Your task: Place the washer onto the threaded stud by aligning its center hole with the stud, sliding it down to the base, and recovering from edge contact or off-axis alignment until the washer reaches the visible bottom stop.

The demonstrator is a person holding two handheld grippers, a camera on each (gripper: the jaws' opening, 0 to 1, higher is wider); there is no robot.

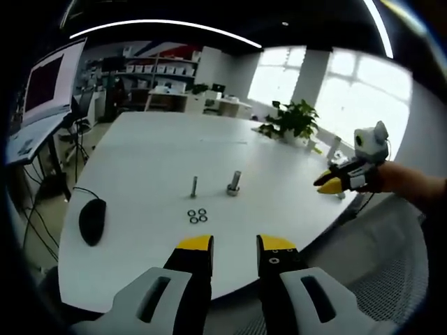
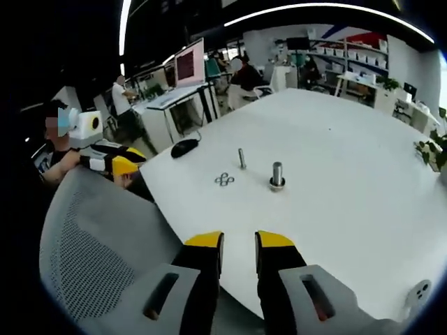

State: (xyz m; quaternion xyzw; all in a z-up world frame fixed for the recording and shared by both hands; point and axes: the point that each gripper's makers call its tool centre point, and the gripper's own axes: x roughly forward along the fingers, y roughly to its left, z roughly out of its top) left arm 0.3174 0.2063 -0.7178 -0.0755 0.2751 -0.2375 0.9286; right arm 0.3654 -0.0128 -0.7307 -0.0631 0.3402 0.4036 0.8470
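right tongs apart, empty | washers near stud | table

The white bench carries a thin stud, a thicker stud at its 3 o'clock, washers near them, a mouse at 9 o'clock, and a plant.

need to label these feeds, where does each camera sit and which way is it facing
Left gripper view: rides the left gripper, facing across the white table toward shelves and windows; its own open fingers show, and the right gripper enters.
Right gripper view: rides the right gripper, over a mesh chair; the left gripper enters.
Both share the washers, thin stud, thick stud and mouse.
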